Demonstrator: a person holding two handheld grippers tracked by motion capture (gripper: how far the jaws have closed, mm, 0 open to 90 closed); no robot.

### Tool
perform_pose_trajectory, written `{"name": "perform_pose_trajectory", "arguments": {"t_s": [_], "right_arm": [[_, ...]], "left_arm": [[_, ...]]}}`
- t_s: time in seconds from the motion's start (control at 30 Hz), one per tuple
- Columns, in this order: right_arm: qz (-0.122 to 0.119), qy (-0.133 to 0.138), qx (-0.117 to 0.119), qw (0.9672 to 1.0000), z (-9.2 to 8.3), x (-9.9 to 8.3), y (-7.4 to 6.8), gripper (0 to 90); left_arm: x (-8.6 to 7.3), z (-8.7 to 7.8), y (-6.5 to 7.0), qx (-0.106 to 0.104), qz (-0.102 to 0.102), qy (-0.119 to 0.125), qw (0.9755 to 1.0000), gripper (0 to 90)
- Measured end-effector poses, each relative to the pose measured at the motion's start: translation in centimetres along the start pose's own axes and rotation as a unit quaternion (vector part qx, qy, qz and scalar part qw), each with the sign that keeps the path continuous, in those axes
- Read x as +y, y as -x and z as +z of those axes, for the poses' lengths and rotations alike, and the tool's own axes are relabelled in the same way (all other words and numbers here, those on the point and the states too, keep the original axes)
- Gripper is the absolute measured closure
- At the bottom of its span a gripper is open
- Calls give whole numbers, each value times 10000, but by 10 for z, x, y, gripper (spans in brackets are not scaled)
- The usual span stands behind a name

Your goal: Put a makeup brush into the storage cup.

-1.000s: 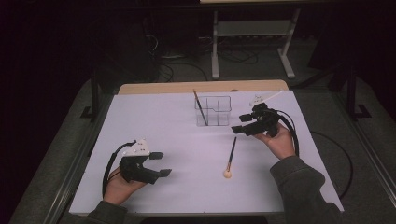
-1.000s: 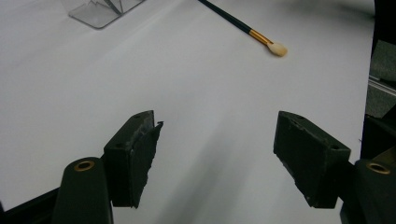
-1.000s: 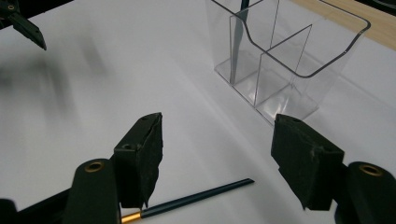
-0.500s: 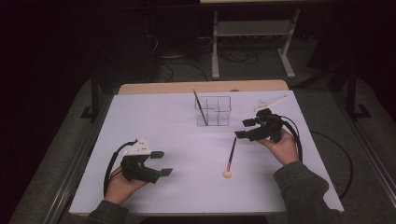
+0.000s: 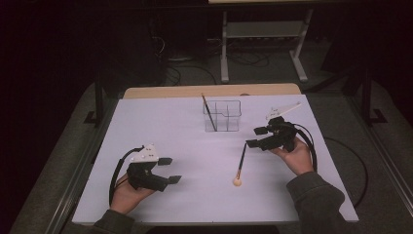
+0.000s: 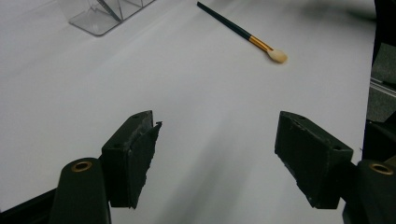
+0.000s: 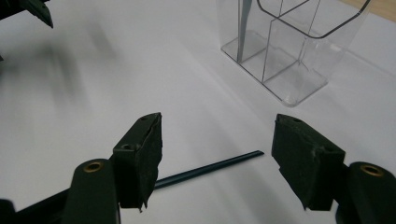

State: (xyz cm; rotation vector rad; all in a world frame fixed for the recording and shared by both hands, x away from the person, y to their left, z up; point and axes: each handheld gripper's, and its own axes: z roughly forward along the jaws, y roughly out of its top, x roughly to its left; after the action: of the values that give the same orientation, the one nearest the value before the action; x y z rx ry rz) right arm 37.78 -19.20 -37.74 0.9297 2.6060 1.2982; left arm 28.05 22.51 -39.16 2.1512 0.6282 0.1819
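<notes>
A dark-handled makeup brush (image 5: 240,164) with a gold ferrule and a pale tip lies flat on the white table (image 5: 185,146), tip toward the person. Its handle end (image 7: 210,167) shows between and beyond the jaws of my right gripper (image 5: 256,137), which is open just above and to the right of that end. A clear divided holder (image 5: 222,116) stands at the back centre with another dark brush (image 5: 209,113) leaning in it. My left gripper (image 5: 170,169) rests open at the front left, holding nothing; the lying brush (image 6: 243,32) is far ahead of it.
The holder (image 7: 289,51) stands close ahead of the right gripper, to its right. Black cables trail from both grippers. A wooden strip (image 5: 209,91) edges the table's far side. Beyond it, a metal stand (image 5: 263,44) and cables sit on the dark floor.
My right gripper has moved toward the person and lower, from beside the holder down to the brush's handle end. The left gripper has stayed put.
</notes>
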Motion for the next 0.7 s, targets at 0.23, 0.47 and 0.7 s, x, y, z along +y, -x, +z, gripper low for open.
{"name": "perform_pose_trajectory", "arguments": {"t_s": [0.23,0.47,0.7], "right_arm": [[-33,-17,14,10000,1,-2,-2,324],[2,-48,43,10000,1,-7,-4,325],[26,-19,56,10000,-1,-12,-6,326]], "left_arm": [[0,0,0,16,3,-11,10000,280],[1,2,1,0,20,-9,10000,279],[2,2,2,12,-17,-8,10000,278]]}}
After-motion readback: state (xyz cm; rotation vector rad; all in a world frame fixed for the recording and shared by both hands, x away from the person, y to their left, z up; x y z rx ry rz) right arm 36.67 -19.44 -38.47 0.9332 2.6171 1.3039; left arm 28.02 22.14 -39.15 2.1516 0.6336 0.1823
